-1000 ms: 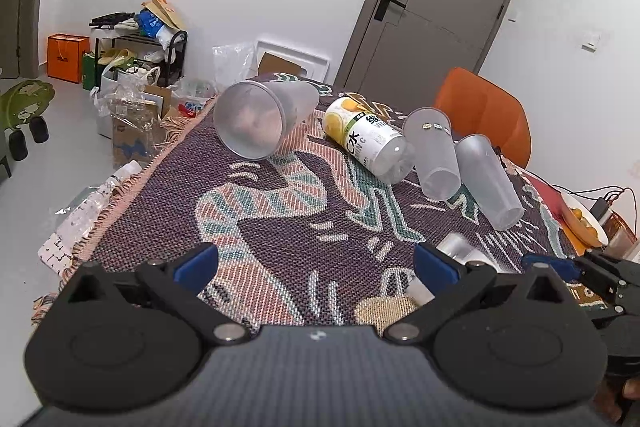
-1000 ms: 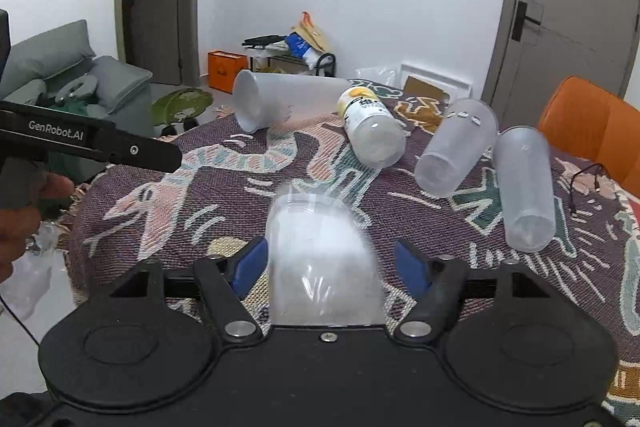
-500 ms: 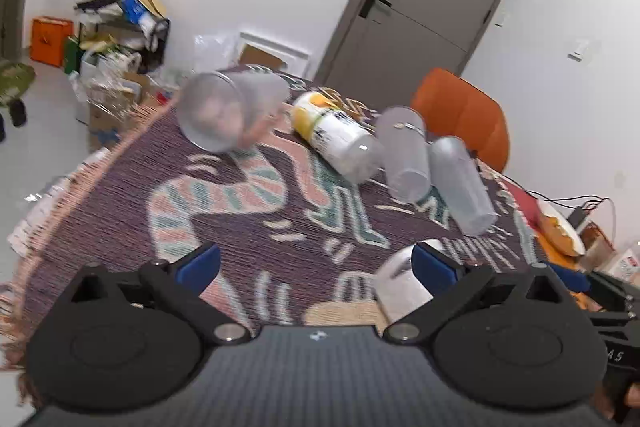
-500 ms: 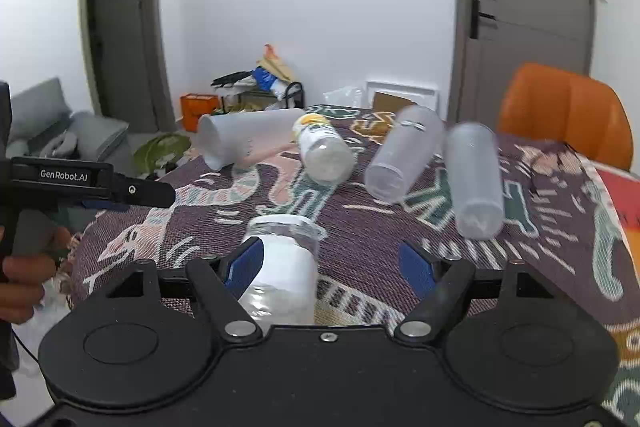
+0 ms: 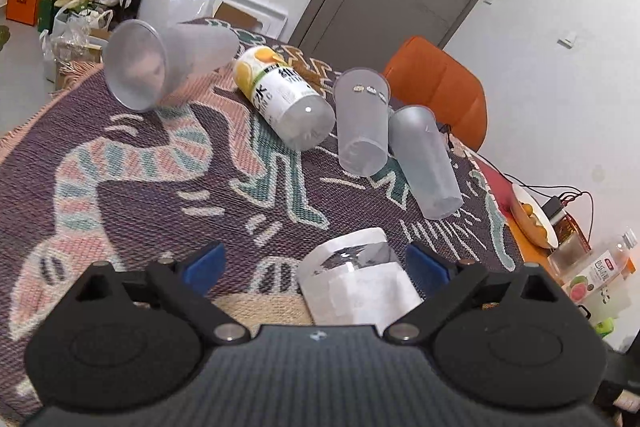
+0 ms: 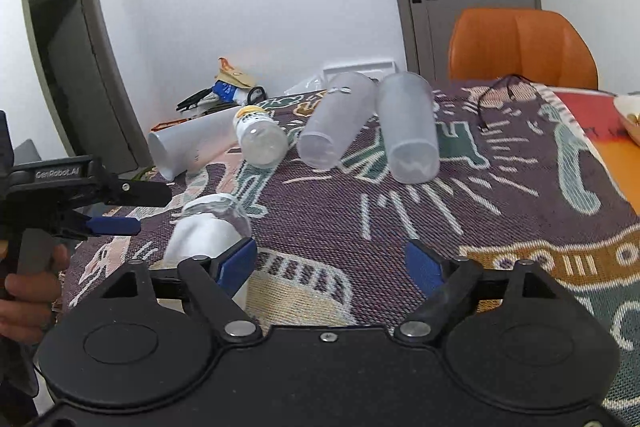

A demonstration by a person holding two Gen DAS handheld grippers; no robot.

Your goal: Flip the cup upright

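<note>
Cup [image 5: 356, 283] on its side between left gripper [image 5: 316, 267] fingers, spread apart; right gripper [image 6: 330, 265] fingers also apart, beside it.

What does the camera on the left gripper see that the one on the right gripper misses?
Only the left wrist view shows a clear pink-labelled bottle and a white plate of yellow fruit at the table's far side.

Only the right wrist view shows the left gripper from outside, open, in the person's hand, and an open doorway.

Both show the small clear cup with a white sleeve lying on the patterned woven tablecloth, the frosted plastic cups and the orange chair.
</note>
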